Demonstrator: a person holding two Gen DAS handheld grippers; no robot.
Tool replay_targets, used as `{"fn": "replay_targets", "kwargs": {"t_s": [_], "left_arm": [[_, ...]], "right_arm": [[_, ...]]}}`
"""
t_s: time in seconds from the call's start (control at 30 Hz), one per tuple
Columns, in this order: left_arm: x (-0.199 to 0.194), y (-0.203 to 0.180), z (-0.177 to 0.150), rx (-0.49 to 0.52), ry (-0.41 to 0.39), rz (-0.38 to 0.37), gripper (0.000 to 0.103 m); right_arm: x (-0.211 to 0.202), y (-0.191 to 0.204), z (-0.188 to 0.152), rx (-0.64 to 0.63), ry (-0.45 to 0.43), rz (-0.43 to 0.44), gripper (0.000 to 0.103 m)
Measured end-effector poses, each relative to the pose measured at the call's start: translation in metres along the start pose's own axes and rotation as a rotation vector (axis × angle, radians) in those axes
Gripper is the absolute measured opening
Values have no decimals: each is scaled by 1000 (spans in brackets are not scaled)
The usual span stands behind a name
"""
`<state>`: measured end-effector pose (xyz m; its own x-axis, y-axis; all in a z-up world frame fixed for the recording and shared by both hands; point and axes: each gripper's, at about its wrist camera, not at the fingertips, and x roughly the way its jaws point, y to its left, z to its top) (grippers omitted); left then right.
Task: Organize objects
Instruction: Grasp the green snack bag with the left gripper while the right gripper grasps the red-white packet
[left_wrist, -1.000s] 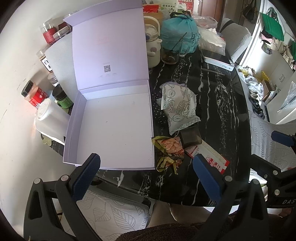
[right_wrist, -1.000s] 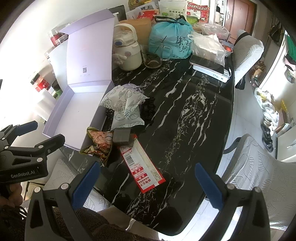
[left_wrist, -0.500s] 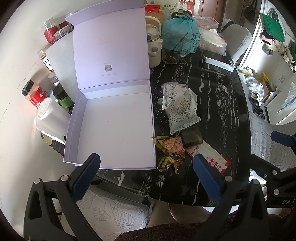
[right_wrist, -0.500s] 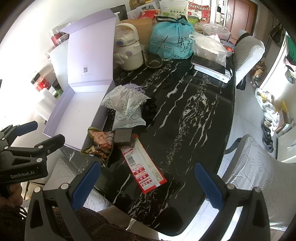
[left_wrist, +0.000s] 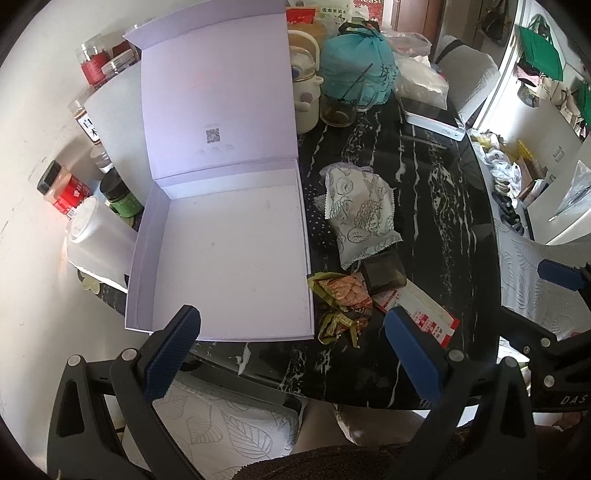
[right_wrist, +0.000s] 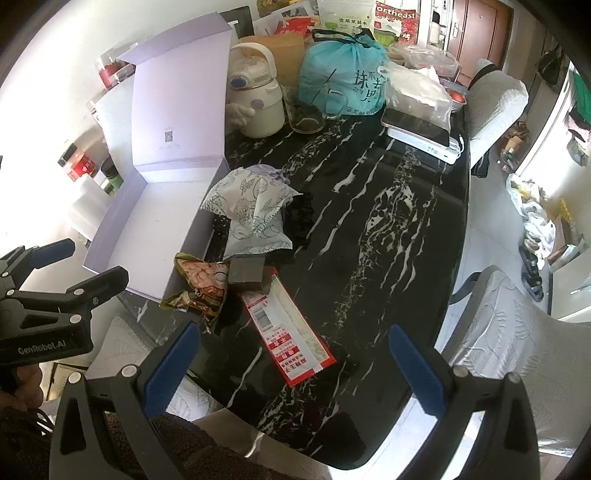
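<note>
An open lilac box (left_wrist: 229, 251) (right_wrist: 147, 218) lies empty on the black marble table's (right_wrist: 369, 206) left side, lid propped up. Beside its right wall lie a white leaf-print pouch (left_wrist: 358, 210) (right_wrist: 255, 210), a small dark box (left_wrist: 382, 271) (right_wrist: 247, 275), crumpled snack wrappers (left_wrist: 341, 295) (right_wrist: 201, 284) and a red-and-white packet (left_wrist: 424, 314) (right_wrist: 291, 336). My left gripper (left_wrist: 291, 328) hangs open over the table's near edge, in front of the box and wrappers. My right gripper (right_wrist: 295, 347) is open above the red packet, holding nothing.
At the far end stand a white kettle (right_wrist: 255, 99), a glass mug (right_wrist: 306, 110), a teal bag (right_wrist: 343, 77) and a white device (right_wrist: 421, 133). Jars and a white cup (left_wrist: 92, 236) crowd the wall left of the box. Leaf-patterned chairs (right_wrist: 517, 350) flank the table.
Both views have crept slightly forward toward the table. Nothing on the table moved, and both grippers stayed open.
</note>
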<state>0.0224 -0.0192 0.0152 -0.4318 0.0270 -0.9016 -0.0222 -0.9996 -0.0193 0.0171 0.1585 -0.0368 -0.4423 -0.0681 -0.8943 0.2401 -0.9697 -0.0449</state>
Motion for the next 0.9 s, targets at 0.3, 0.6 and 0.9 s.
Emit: {"fn": "replay_targets", "kwargs": {"t_s": [0.3, 0.6, 0.9], "left_arm": [[12, -10, -11, -75, 8, 2, 101], [36, -28, -38, -161, 34, 9, 100], [65, -47, -58, -162, 8, 2, 92]], "right_arm": [[13, -15, 4, -68, 24, 31, 102], [47, -22, -12, -209, 73, 63, 102], [95, -20, -34, -313, 123, 89, 102]]}}
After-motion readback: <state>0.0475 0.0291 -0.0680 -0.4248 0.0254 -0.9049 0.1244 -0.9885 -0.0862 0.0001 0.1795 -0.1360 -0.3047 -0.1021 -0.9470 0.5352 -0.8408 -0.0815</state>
